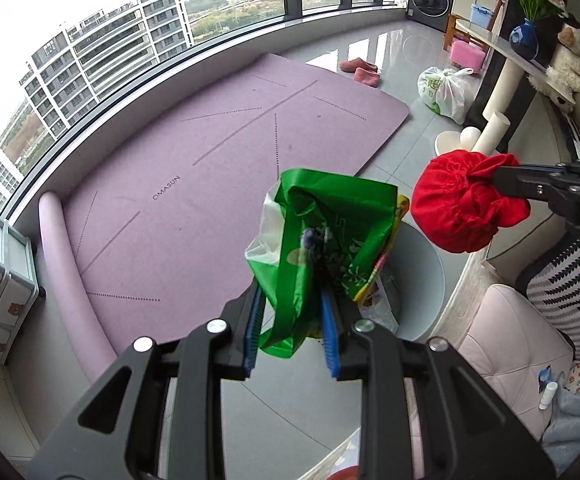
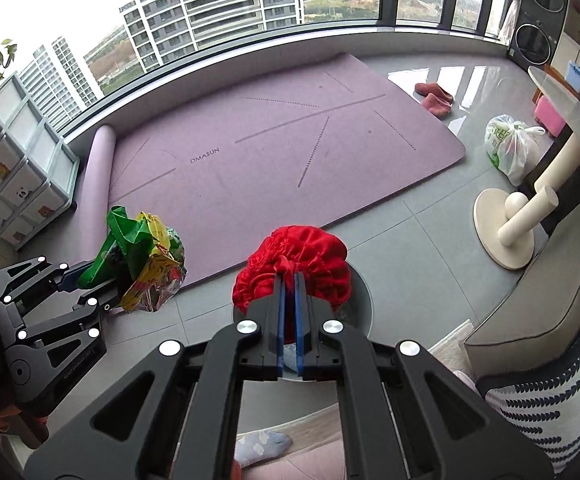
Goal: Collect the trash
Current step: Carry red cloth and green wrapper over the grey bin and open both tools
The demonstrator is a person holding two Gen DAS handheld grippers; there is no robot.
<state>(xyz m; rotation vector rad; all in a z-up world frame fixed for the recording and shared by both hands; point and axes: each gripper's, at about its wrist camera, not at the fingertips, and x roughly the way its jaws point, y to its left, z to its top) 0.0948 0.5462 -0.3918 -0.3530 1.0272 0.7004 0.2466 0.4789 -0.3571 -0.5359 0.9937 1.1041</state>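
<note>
You are carrying two items of trash at once, so the pick-up part looks done for these two. Your left tool (image 1: 292, 320) is pinching a green plastic bag (image 1: 330, 216) with a yellow wrapper tucked behind it, the blue pads pressing in on the crumpled film. Your right tool (image 2: 290, 280) is pressed nearly together on a fold of a red gathered cover (image 2: 294, 258), which is hanging from its tips. Both loads are hanging over a grey round bin (image 1: 422, 276), seen at about 4 o'clock from the green bag in the left wrist view (its contents are mostly hidden). Dropping both in is what appears left. A tied white bag (image 2: 510, 148) is sitting on the floor at 2 o'clock in the right wrist view, near the purple mat (image 2: 269, 152), possibly still to collect.
</note>
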